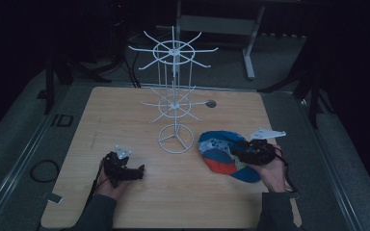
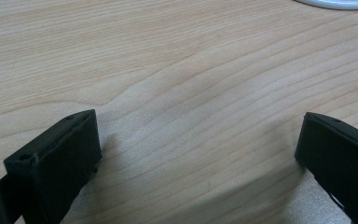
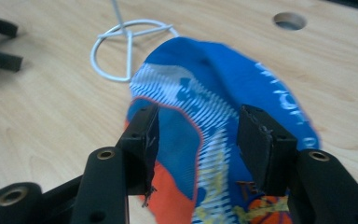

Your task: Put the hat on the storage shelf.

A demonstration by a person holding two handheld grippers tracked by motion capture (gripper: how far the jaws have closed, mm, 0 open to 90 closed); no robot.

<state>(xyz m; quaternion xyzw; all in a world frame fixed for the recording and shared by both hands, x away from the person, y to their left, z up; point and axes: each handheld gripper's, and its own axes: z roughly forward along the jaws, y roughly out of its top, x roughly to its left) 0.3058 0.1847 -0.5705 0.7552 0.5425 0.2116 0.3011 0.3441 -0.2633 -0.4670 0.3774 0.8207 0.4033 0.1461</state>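
Blue, orange and white cap [image 3: 223,135] flat on the wooden desk [image 1: 125,110], just right of the white wire rack [image 1: 174,103] and its ring base. Right claw [image 3: 198,140] straddling the fabric, jaws half apart, pads seemingly not yet pressing; hard to be sure at this angle. Probably lined up to pinch the cap for hanging on a rack hook. Left claw [image 2: 198,149] wide open, empty, parked low over bare wood, well apart.

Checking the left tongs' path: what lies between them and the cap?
In the high view, bare tabletop separates the left tongs from the cap; the rack's base ring sits just beyond.
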